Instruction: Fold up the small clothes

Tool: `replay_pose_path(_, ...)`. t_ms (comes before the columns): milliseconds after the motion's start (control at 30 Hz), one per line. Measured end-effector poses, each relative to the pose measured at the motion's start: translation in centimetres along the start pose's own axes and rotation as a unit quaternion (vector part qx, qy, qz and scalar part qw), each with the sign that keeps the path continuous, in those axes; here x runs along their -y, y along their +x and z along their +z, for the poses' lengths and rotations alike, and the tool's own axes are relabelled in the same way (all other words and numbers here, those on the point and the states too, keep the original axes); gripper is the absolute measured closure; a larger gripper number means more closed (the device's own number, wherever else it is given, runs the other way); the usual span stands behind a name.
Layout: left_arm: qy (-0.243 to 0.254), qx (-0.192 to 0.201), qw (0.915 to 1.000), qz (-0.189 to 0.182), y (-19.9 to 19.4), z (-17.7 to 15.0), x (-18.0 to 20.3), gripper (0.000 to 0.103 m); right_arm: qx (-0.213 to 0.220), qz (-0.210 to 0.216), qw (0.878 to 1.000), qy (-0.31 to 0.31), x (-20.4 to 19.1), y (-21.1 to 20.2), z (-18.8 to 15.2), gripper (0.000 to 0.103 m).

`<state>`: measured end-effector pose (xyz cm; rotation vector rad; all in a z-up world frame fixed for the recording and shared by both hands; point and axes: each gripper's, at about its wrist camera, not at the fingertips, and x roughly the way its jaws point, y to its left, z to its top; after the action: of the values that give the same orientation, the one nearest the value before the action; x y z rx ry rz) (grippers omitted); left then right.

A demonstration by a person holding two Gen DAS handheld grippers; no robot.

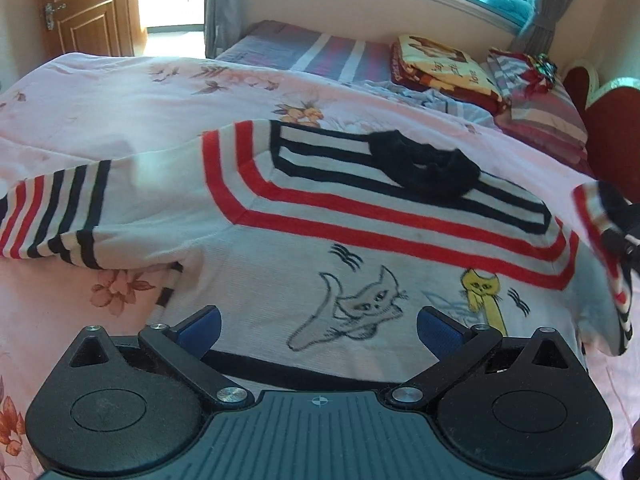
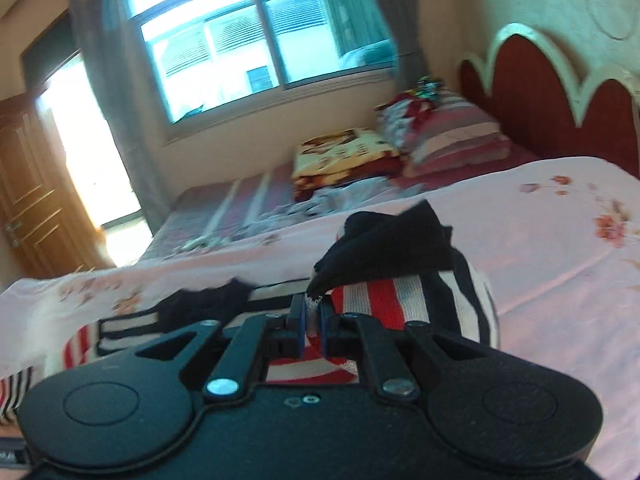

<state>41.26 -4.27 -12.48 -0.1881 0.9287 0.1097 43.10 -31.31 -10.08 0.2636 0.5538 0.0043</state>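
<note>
The small sweater point(image 1: 360, 248) lies flat on the bed point(image 1: 100, 100), collar away from the wide-open, empty left tool point(image 1: 318, 326), its 2 sleeves pointing sideways. The right tool point(image 2: 312, 320) is clamped on the lifted right sleeve point(image 2: 384, 292); motion blur hides its cuff

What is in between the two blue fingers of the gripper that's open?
The left gripper has a grey cat drawing on the white sweater showing between its fingers. Nothing is pinched there. The left wrist view shows it.
</note>
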Motion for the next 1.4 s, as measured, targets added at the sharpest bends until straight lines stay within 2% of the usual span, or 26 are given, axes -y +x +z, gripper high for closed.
replay_pose_path(67,-0.013,0.012,0.9998,-0.001,0.5,0.6,-1.6,0.0,-0.035,0.034,0.999,-0.023,-3.9,2.1,-1.8,0.095)
replay_pose_path(133,-0.01,0.007,0.9999,-0.007,1.5,1.2,-2.3,0.0,-0.083,0.063,0.994,-0.036,-6.7,4.2,-3.8,0.095)
replay_pose_path(233,-0.001,-0.011,0.9994,-0.031,3.3,1.6,-2.4,0.0,-0.145,0.076,0.985,-0.057,-9.7,6.5,-6.5,0.076)
replay_pose_path(267,0.002,-0.018,0.9989,-0.043,3.9,1.7,-2.2,0.0,-0.153,0.079,0.983,-0.056,-9.9,6.7,-6.8,0.069)
replay_pose_path(367,0.014,-0.034,0.9965,-0.075,5.0,1.3,-1.0,0.0,-0.133,0.092,0.985,-0.063,-10.0,4.2,-6.9,0.065)
replay_pose_path(433,0.02,-0.051,0.9934,-0.101,5.6,0.7,0.1,0.0,-0.104,0.064,0.99,-0.068,-8.8,2.1,-6.4,0.064)
replay_pose_path(567,0.003,-0.072,0.9875,-0.14,6.5,-1.1,1.7,0.001,-0.072,0.0,0.996,-0.051,-4.4,-0.9,-5.4,0.05)
replay_pose_path(600,-0.006,-0.075,0.9859,-0.149,6.8,-1.4,1.9,0.008,-0.07,-0.012,0.997,-0.041,-3.1,-1.4,-5.6,0.048)
replay_pose_path(633,-0.013,-0.073,0.9839,-0.163,7.2,-1.7,2.0,0.023,-0.07,-0.022,0.997,-0.034,-2.1,-1.7,-5.7,0.048)
replay_pose_path(667,-0.02,-0.068,0.9807,-0.182,7.6,-1.9,2.1,0.026,-0.069,-0.033,0.997,-0.028,-1.2,-2.0,-5.9,0.047)
replay_pose_path(867,-0.027,-0.036,0.9835,-0.175,8.6,-2.0,3.7,0.027,-0.071,-0.079,0.994,-0.024,1.6,-2.6,-7.0,0.047)
replay_pose_path(967,-0.042,-0.009,0.9811,-0.189,8.9,-2.1,3.9,0.029,-0.075,-0.094,0.993,-0.019,2.5,-2.1,-7.5,0.047)
replay_pose_path(1000,-0.052,-0.006,0.9794,-0.195,9.1,-2.1,3.8,0.038,-0.076,-0.098,0.992,-0.019,2.7,-1.9,-7.6,0.047)
replay_pose_path(1033,-0.059,-0.003,0.9802,-0.189,9.2,-2.1,3.8,0.06,-0.075,-0.106,0.991,-0.021,2.8,-1.7,-7.7,0.047)
replay_pose_path(1067,-0.069,0.0,0.9784,-0.195,9.4,-2.0,3.6,0.073,-0.077,-0.114,0.99,-0.027,2.9,-1.4,-7.8,0.047)
replay_pose_path(1100,-0.086,-0.005,0.9752,-0.204,9.7,-1.9,3.0,0.091,-0.079,-0.119,0.989,-0.033,2.9,-1.1,-7.9,0.047)
replay_pose_path(1167,-0.101,0.001,0.974,-0.203,9.8,-1.6,2.4,0.091,-0.088,-0.122,0.988,-0.036,3.1,-0.3,-7.9,0.047)
replay_pose_path(1333,-0.107,0.058,0.9692,-0.214,7.7,0.1,1.0,0.093,-0.094,-0.125,0.988,-0.021,3.7,0.9,-7.9,0.051)
replay_pose_path(1400,-0.114,0.084,0.9673,-0.211,6.7,1.5,-0.3,0.093,-0.101,-0.118,0.988,-0.018,3.7,1.5,-7.8,0.063)
